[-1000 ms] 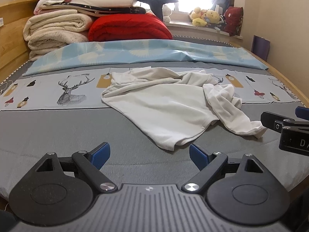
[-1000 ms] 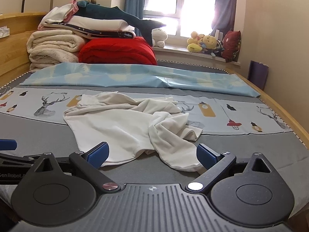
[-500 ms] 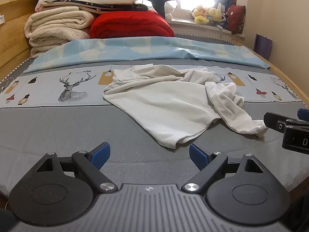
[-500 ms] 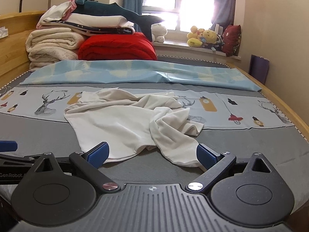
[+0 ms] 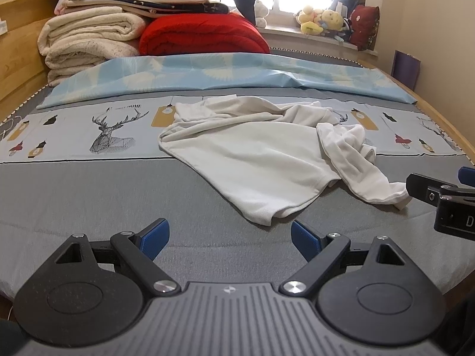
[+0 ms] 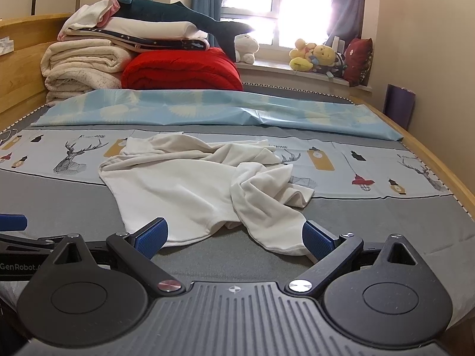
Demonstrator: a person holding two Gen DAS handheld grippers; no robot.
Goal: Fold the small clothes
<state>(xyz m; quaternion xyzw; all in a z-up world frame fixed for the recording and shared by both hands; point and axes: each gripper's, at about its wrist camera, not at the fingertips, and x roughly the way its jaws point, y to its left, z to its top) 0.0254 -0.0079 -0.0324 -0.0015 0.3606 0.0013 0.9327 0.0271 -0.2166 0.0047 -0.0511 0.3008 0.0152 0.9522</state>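
Note:
A crumpled white long-sleeved top (image 5: 255, 151) lies on the grey bed (image 5: 89, 195), its hem toward me and one sleeve (image 5: 365, 178) trailing right. It also shows in the right wrist view (image 6: 190, 187). My left gripper (image 5: 230, 235) is open and empty, just short of the hem. My right gripper (image 6: 234, 234) is open; the sleeve's cuff (image 6: 279, 240) lies between its blue pads, the right pad (image 6: 316, 238) against the cloth. The right gripper's side shows in the left wrist view (image 5: 442, 195).
A deer-print sheet (image 5: 74, 130) and a light blue sheet (image 5: 207, 74) lie across the bed. Folded blankets (image 5: 86, 38) and a red quilt (image 5: 202, 35) are stacked at the back left. Plush toys (image 6: 317, 56) sit on the windowsill. A wooden bed rail (image 6: 439, 163) runs along the right.
Both grippers have moved forward and lower toward the top. The right gripper's pads now straddle the sleeve cuff. The top has not moved.

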